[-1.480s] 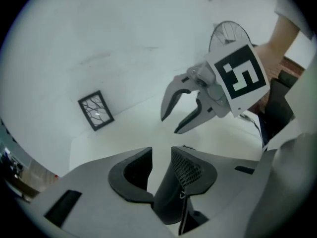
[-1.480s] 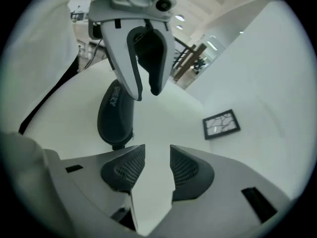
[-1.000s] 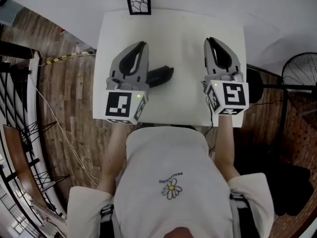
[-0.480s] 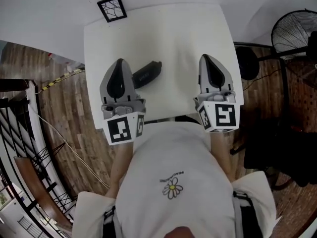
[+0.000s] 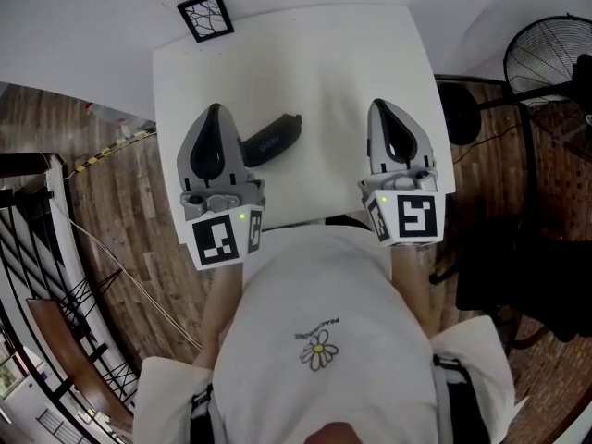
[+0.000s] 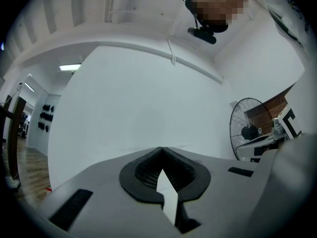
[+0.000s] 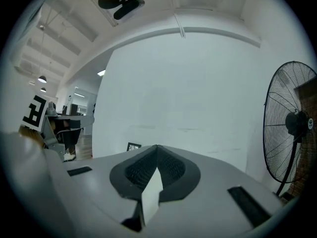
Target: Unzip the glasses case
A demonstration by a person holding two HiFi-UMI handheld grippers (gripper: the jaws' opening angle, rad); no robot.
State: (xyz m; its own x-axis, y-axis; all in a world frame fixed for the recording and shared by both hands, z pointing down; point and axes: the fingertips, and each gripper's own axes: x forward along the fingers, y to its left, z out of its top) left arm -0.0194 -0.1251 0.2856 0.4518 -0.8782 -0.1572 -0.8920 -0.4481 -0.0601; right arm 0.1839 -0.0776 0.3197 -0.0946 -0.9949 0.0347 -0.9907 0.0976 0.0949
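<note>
The black glasses case (image 5: 273,137) lies slantwise on the white table (image 5: 324,63), left of the middle. Its zip is too small to make out. My left gripper (image 5: 213,111) hovers just left of the case and hides the case's near end. In the left gripper view its jaws (image 6: 161,150) meet at the tips with nothing between them. My right gripper (image 5: 386,107) sits well to the right of the case, over the table's right side. Its jaws (image 7: 156,147) are likewise closed on nothing. Neither gripper view shows the case.
A black-framed square card (image 5: 204,15) lies at the table's far left corner. A standing fan (image 5: 553,52) and a dark stool (image 5: 460,114) are to the right of the table. A railing (image 5: 37,276) runs over the wooden floor to the left.
Both grippers have drawn back toward the table's near edge. The left one has come off the case, which lies where it was. Over the last half second little has shifted.
</note>
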